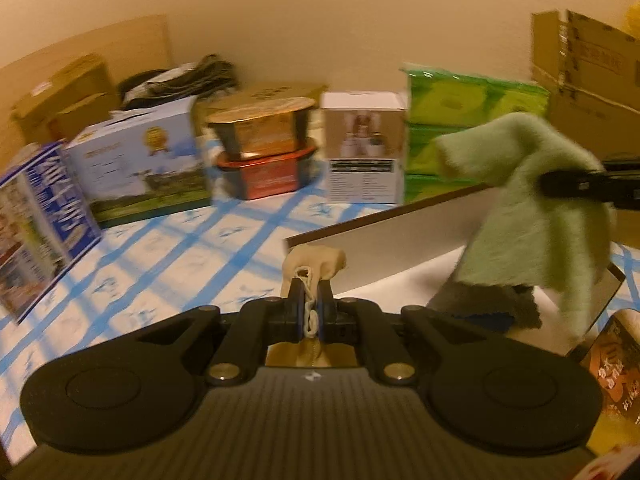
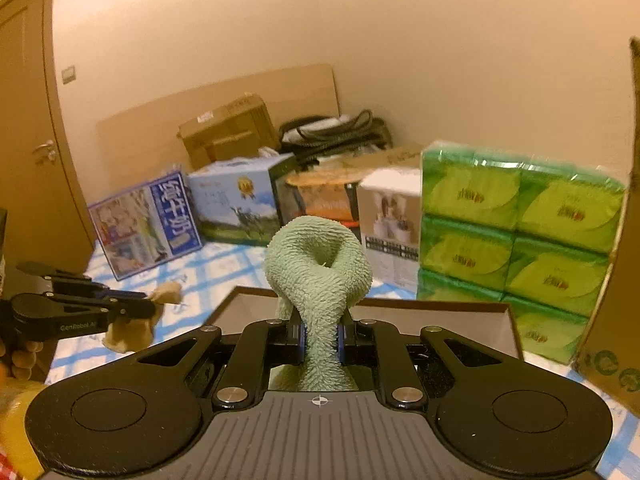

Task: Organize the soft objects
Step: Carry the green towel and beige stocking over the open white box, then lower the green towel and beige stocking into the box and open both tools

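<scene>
My left gripper (image 1: 310, 300) is shut on a small beige cloth (image 1: 314, 262) and holds it above the blue-checked sheet, just left of a shallow white box (image 1: 400, 240). It also shows in the right wrist view (image 2: 148, 308) with the beige cloth (image 2: 132, 330) hanging from it. My right gripper (image 2: 320, 336) is shut on a fuzzy pale green cloth (image 2: 318, 264), held above the box (image 2: 440, 314). In the left wrist view the green cloth (image 1: 532, 208) hangs over the box, with a grey cloth (image 1: 480, 300) inside below it.
Along the back stand milk cartons (image 1: 136, 160), stacked food tubs (image 1: 266, 152), a white product box (image 1: 364, 148), green tissue packs (image 2: 520, 240) and cardboard boxes (image 1: 592, 64). A snack packet (image 1: 616, 372) lies at the right. A door (image 2: 24, 128) is at the left.
</scene>
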A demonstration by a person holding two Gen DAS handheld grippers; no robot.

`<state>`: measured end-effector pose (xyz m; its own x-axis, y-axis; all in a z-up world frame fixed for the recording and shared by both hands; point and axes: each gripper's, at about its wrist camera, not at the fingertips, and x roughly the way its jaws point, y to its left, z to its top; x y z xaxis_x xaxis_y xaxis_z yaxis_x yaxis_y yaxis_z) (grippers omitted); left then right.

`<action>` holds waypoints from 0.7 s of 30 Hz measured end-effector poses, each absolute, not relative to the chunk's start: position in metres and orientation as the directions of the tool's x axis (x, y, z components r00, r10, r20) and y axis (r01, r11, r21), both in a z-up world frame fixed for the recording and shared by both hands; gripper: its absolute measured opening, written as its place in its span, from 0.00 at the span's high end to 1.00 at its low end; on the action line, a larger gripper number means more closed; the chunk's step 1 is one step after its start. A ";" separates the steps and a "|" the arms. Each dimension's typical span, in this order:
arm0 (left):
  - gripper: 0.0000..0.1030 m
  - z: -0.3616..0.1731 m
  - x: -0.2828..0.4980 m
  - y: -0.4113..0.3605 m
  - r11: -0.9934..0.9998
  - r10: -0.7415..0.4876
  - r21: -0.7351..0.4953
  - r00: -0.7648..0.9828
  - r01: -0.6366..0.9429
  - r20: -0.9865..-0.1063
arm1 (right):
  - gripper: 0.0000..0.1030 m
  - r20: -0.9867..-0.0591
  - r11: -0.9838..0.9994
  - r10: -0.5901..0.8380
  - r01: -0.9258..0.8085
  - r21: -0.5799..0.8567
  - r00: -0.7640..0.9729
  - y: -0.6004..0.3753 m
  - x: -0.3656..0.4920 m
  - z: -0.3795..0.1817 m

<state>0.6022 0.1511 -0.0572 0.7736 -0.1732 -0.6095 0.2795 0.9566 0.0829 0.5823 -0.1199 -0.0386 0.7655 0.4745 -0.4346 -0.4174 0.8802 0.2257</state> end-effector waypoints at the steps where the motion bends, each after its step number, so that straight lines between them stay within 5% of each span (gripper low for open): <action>1: 0.95 -0.059 0.607 0.147 0.952 -0.185 0.081 0.768 0.294 -0.613 | 0.87 -0.441 0.882 0.471 -0.418 0.219 0.764 -0.117 0.587 -0.043; 10: 0.93 -0.091 0.637 0.123 0.923 -0.267 0.031 0.698 0.383 -0.664 | 0.87 -0.490 0.885 0.463 -0.420 0.202 0.739 -0.105 0.607 -0.069; 16: 0.76 -0.093 0.643 0.117 0.926 -0.293 -0.011 0.699 0.378 -0.652 | 0.87 -0.498 0.886 0.460 -0.419 0.199 0.735 -0.100 0.610 -0.074; 21: 0.75 -0.091 0.642 0.118 0.925 -0.275 0.019 0.706 0.378 -0.653 | 0.86 -0.495 0.876 0.480 -0.429 0.222 0.724 -0.097 0.612 -0.076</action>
<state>0.6419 0.1181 -0.0911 0.7055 -0.2753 -0.6530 0.3783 0.9255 0.0186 0.6120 -0.0967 -0.0762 0.7244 0.4798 -0.4950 -0.4287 0.8758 0.2215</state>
